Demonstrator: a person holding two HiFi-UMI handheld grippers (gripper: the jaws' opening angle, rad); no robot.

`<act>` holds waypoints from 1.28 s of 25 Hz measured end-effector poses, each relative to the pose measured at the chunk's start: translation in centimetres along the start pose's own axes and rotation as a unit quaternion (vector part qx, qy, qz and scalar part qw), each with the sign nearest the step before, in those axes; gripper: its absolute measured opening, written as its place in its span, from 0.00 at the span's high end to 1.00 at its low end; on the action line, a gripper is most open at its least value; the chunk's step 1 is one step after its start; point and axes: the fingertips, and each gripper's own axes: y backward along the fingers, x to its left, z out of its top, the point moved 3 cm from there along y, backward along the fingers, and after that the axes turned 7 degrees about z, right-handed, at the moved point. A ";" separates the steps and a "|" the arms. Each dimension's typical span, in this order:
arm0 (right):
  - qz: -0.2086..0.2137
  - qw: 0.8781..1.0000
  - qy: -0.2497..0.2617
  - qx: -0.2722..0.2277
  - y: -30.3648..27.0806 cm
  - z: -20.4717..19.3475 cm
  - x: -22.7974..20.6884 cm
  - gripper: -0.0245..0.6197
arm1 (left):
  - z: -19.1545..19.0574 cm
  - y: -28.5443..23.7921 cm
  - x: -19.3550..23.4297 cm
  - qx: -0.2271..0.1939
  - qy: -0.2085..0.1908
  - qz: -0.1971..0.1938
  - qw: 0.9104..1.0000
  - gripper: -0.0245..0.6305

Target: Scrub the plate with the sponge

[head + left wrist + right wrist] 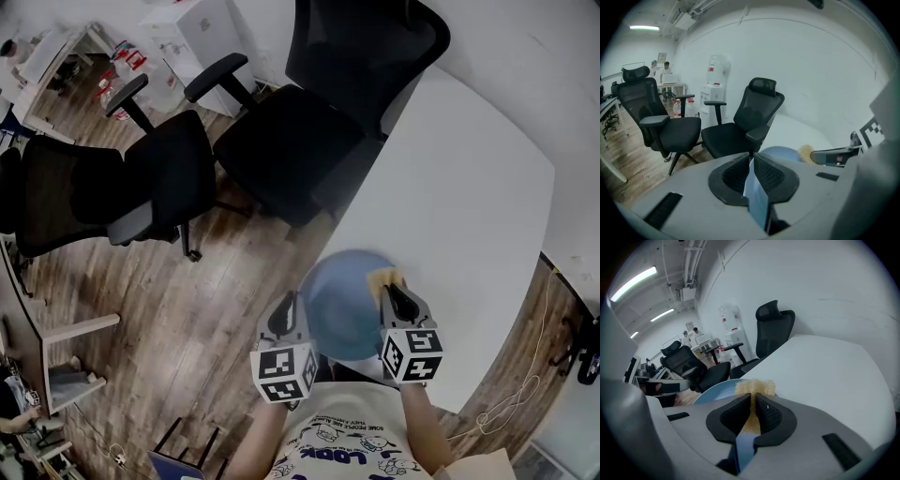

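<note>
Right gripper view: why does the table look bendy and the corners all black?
Right gripper view: the wide-angle lens bends the white table and leaves black corners. Left gripper view: same bulge, black corners too. Head view: milder bending, even light.

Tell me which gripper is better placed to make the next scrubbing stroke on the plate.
Right. The right gripper is shut on the sponge, already at the rim of the blue plate. The left gripper is shut on the opposite edge, steadying it.
</note>
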 end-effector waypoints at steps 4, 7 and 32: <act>-0.004 1.000 0.000 0.007 -0.5 -0.3 0.3 0.89 | -1.5 -0.7 0.7 0.029 0.025 -0.011 0.999 0.94; -0.007 1.000 0.000 0.014 -0.8 -0.7 0.6 0.89 | -2.6 -1.1 1.1 0.049 0.035 -0.015 0.998 0.94; -0.017 0.999 -0.008 0.044 -2.1 -2.2 0.9 0.89 | -4.2 -2.8 1.0 0.109 0.036 -0.059 0.992 0.76</act>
